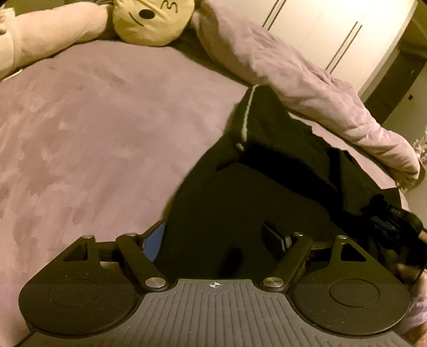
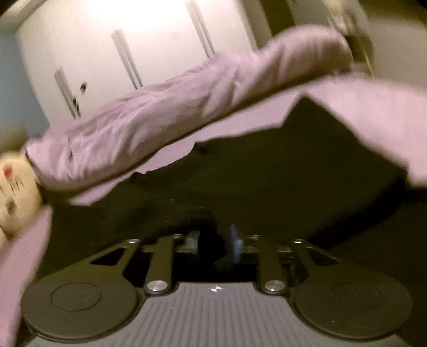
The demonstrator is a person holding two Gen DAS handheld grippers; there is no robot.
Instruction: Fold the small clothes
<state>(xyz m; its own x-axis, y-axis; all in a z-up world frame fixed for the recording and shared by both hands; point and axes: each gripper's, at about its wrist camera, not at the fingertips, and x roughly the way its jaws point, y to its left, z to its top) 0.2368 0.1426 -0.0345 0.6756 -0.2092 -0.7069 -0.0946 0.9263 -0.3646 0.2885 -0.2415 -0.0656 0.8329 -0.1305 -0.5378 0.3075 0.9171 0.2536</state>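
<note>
Pillow (image 1: pixel 53 40): a pale pink one lay at the far left of the bed, touching the plush toy.
Plush toy (image 1: pixel 153 20): a tan round face with a black nose and stitched mouth; no readable writing on it.
Bedspread (image 1: pixel 93 128): mauve and bare on the left half.
Left gripper (image 1: pixel 213 240): its jaws stood wide apart over the near edge of the black garment, one blue pad (image 1: pixel 154 245) showing on the left; nothing was pinched between them.
Black garment (image 1: pixel 240 200): spread on the bedspread right of centre, with a thin white stripe (image 1: pixel 246 114) running up one side.
Duvet (image 1: pixel 307 80): a crumpled mauve roll along the far right of the bed, beside the garment.
Wardrobe (image 1: pixel 333 26): white doors with long dark handles, no labels legible.
Right gripper (image 2: pixel 216 240): blurred, jaws narrowly parted with a fold of the black garment (image 2: pixel 267 186) bunched between them; whether the pads pressed on it could not be told.
Writing: none readable in either view.
</note>
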